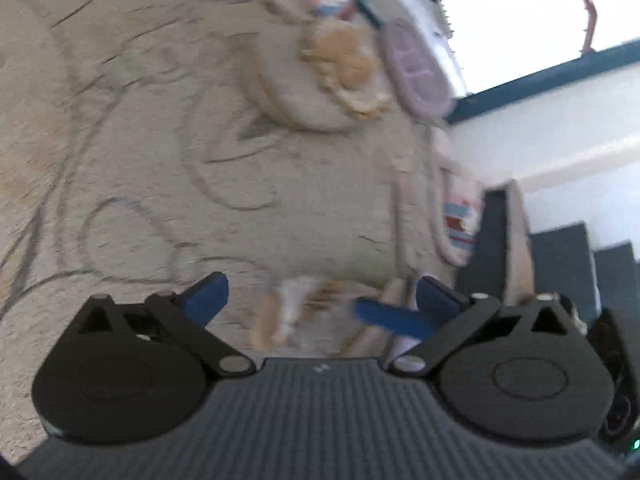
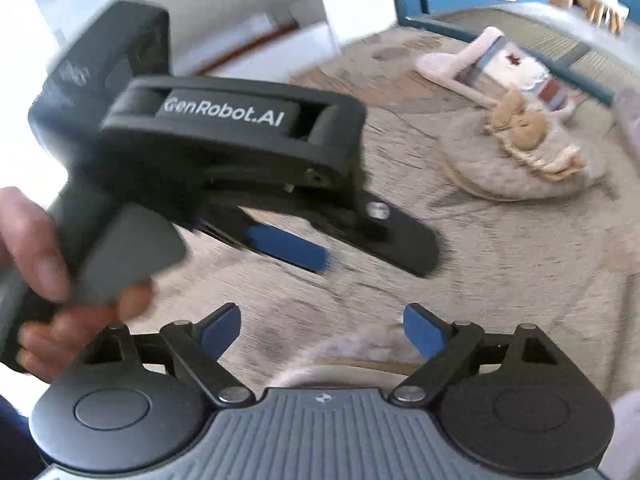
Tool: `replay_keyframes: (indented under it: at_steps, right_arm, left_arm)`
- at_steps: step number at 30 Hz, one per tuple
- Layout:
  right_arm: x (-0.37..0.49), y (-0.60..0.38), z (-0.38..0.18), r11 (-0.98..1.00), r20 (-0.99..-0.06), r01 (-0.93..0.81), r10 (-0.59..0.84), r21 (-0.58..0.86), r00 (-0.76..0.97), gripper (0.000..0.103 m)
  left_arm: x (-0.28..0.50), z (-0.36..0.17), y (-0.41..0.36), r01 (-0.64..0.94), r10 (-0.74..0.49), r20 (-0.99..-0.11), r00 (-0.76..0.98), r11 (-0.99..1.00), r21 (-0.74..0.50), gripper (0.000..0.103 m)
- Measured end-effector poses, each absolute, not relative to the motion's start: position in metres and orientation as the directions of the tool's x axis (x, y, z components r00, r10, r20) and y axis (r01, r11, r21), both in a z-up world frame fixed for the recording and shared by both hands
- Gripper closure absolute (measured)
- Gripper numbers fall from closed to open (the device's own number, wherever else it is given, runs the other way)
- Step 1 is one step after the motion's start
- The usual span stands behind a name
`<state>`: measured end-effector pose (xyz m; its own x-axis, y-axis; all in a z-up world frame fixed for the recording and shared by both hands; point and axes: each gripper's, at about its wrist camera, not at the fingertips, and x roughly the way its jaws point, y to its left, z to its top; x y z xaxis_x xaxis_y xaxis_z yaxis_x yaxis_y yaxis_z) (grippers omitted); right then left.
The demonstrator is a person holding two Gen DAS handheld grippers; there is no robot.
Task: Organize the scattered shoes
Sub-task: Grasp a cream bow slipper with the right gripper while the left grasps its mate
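1. Slippers lay on a patterned beige rug; only the right wrist view showed the left gripper from outside, black, held in a hand.
2. Only the left view showed dark steps.
3. A quilted grey slipper bore a tan plush animal.
4. Both grippers' blue-padded fingers stood wide apart; the right gripper held nothing, with a blurred pale shape beneath it.
5. Blur hid whether the left held anything.
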<state>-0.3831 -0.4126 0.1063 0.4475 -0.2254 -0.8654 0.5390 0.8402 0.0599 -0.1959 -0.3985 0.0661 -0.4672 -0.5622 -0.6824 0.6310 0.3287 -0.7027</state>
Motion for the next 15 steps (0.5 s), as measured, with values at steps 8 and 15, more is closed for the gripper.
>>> replay_keyframes:
  at_steps: [8, 15]
  right_arm:
    - [-0.395, -0.402, 0.105, 0.836, -0.917, 0.541, -0.281, -0.090, 0.282, 0.014]
    - [-0.432, -0.408, 0.109, 0.804, -0.932, 0.578, -0.305, -0.143, 0.194, 0.014]
  left_arm:
    - [-0.204, 0.045, -0.399, 0.630, -0.516, -0.701, -0.492, 0.345, -0.696, 0.000]
    - [-0.258, 0.020, -0.412, 0.603, -0.422, -0.665, -0.616, 0.291, -0.743, 0.000]
